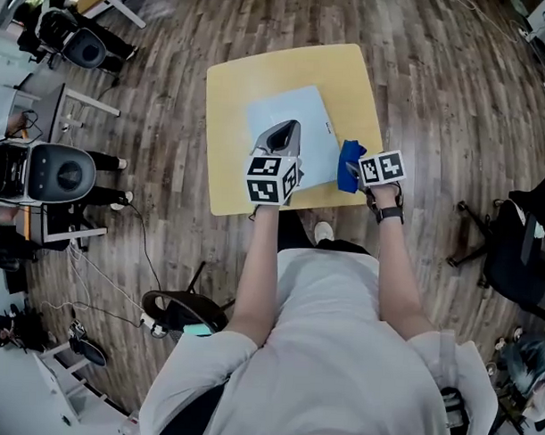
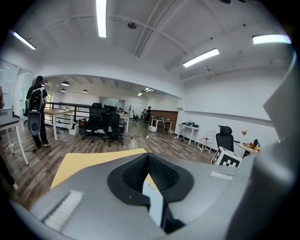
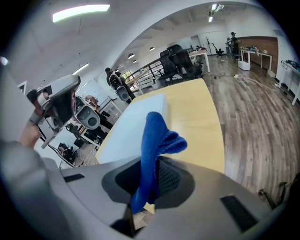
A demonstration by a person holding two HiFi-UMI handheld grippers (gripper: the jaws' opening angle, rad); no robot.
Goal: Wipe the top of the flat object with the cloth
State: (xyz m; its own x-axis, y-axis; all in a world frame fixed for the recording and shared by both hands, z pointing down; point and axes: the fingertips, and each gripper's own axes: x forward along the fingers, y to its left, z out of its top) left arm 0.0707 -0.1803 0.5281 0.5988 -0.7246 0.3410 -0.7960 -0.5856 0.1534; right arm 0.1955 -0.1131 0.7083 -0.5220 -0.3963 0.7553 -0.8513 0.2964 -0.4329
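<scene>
An open-plan office or lab: black swivel chairs (image 2: pixel 104 123), white desks (image 2: pixel 190 127), ceiling strip lights (image 2: pixel 101 18) (wood-plank floor (image 1: pixel 437 93) throughout).

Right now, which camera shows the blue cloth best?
The right gripper view: the cloth stands large in mid-picture, pinched in the right tongs. The head view shows only a small blue patch beside the pale sheet. The left gripper view shows none.

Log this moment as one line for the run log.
right gripper: shut on blue cloth, at right edge of flat object | left gripper: shut, empty, over flat object
</scene>
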